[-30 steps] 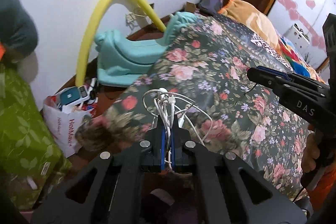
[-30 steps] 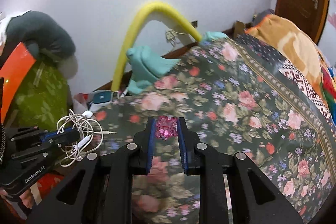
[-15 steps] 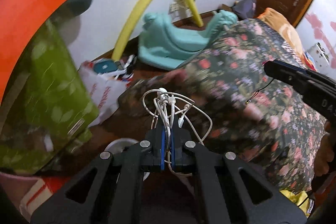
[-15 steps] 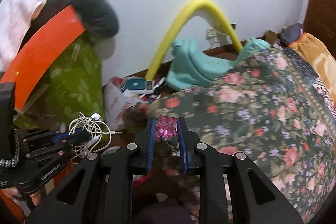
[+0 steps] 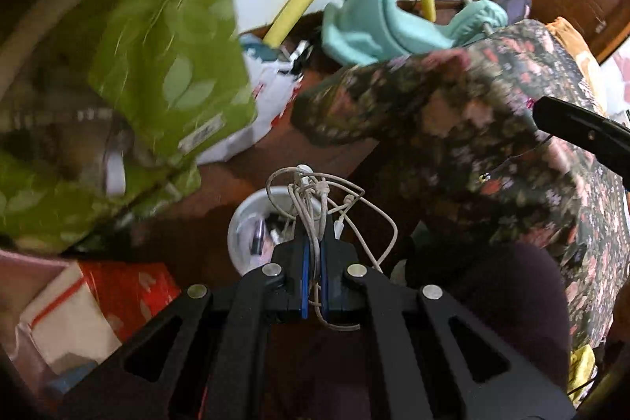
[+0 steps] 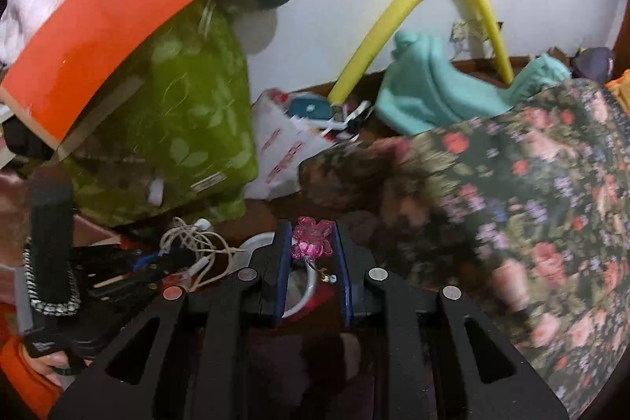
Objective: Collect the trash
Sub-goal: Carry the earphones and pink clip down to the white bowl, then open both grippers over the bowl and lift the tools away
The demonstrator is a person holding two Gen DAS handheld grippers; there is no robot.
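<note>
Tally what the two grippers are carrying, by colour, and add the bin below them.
White: 2, the tangle of cables pinched in the left gripper and the round bin on the floor beneath it.
Pink: 1, the crumpled foil wrapper held in the right gripper.
Total: 3

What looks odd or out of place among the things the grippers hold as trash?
The left gripper pinches a tangle of white cables, seemingly with plugs: perhaps usable, not trash.
</note>
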